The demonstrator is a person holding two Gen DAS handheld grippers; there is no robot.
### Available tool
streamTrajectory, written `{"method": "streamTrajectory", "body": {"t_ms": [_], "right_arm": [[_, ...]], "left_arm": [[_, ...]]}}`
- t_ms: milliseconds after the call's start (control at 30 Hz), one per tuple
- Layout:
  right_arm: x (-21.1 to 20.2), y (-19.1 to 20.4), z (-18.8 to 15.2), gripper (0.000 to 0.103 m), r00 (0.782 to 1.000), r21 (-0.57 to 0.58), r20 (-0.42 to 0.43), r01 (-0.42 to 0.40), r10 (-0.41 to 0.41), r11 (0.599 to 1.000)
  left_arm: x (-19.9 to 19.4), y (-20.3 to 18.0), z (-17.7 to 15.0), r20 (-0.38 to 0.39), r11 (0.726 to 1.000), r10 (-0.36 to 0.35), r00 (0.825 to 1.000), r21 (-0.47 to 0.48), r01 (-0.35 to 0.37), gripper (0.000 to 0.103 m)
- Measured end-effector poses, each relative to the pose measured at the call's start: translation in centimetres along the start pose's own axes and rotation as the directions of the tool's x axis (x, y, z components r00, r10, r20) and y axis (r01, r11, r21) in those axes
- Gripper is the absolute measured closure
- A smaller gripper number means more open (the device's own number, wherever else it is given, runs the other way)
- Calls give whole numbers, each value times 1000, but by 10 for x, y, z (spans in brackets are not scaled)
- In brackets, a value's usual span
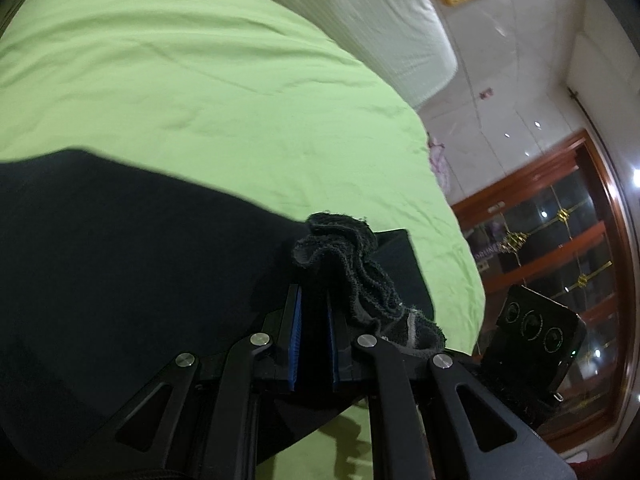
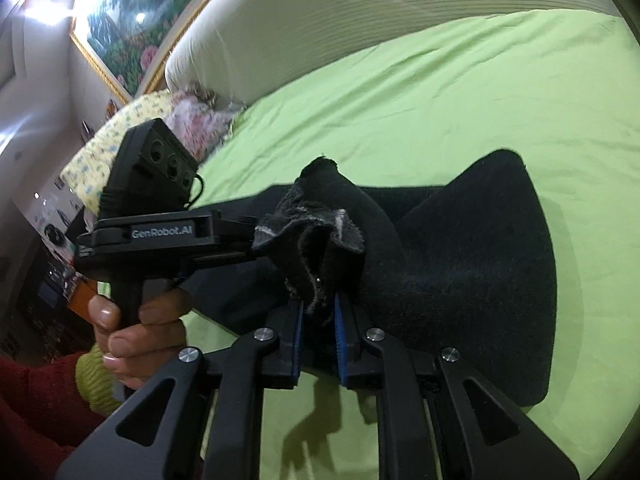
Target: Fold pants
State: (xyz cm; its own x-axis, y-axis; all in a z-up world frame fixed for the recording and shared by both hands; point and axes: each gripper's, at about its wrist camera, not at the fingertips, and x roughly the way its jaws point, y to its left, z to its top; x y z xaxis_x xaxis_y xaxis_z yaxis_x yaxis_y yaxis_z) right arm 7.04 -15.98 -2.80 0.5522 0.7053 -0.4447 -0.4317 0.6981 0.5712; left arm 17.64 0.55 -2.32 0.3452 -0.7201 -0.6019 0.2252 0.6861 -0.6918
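Black pants (image 1: 120, 260) lie on a green bed sheet (image 1: 180, 80). My left gripper (image 1: 314, 300) is shut on a bunched hem of the pants (image 1: 340, 252), lifted a little off the sheet. My right gripper (image 2: 318, 304) is shut on another bunched black hem (image 2: 316, 236). The rest of the pants (image 2: 480, 260) drapes to the right over the green sheet (image 2: 440, 100). The left gripper's body (image 2: 160, 236), held by a hand (image 2: 132, 320), shows left of the right gripper. The right gripper's body (image 1: 536, 336) shows in the left wrist view.
A white headboard (image 2: 320, 12) runs along the far side of the bed. A floral pillow and blanket (image 2: 168, 112) lie at the far left corner. A gold-framed painting (image 2: 152, 12) hangs on the wall. A wooden cabinet with glass doors (image 1: 560, 240) stands beyond the bed edge.
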Motion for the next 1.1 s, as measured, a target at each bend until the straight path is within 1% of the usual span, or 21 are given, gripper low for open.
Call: {"method": "streamTrajectory", "body": {"t_ms": [100,167,267,333,433,467,533,600,667,767,900,1067,1100], "right_arm": [[1,1,-3,81,1000,-10,-13,-1,1,1000],[4,4,-4,67,1000,-17,-25,-16,15,1000],[8,13,-4,58,999,-43,-32,-11,9,999],[10,18,-3,56,999,-49,-39,-18,16,999],[13,21,-4,55,998,-42,-53,-42,40,998],[13,22,-4,55,997,-40,-57,-44,42,998],[11,24,-5,55,997,-43,-63,-56,54,997],[9,27,-5,55,995,-37,-66,-83,80,996],[8,33,-3,55,993,-39,-65,-105,102,994],[7,43,3,55,992,-60,-58,-118,114,991],[7,54,9,55,990,-87,-54,-138,133,987],[15,71,16,55,985,-127,-70,-166,158,978],[17,74,18,55,984,-135,-73,-169,160,976]], "left_arm": [[-10,5,-8,30,999,23,999,-30,-22,93],[-18,7,-11,49,998,47,998,-38,-45,92],[-33,11,-16,79,996,77,994,-56,-72,87],[-42,12,-18,103,995,86,991,-66,-79,82],[-57,11,-21,134,993,106,985,-73,-97,81],[-61,11,-22,142,992,111,984,-76,-101,79],[-70,12,-25,158,990,123,980,-89,-110,72],[-76,14,-26,174,987,138,975,-108,-121,69],[-83,16,-31,188,982,158,969,-128,-135,68],[-97,22,-41,210,975,189,959,-156,-158,67],[-114,29,-51,240,960,242,940,-202,-195,54],[-141,44,-65,275,933,315,908,-266,-242,53],[-147,47,-69,282,926,329,901,-282,-250,51]]}}
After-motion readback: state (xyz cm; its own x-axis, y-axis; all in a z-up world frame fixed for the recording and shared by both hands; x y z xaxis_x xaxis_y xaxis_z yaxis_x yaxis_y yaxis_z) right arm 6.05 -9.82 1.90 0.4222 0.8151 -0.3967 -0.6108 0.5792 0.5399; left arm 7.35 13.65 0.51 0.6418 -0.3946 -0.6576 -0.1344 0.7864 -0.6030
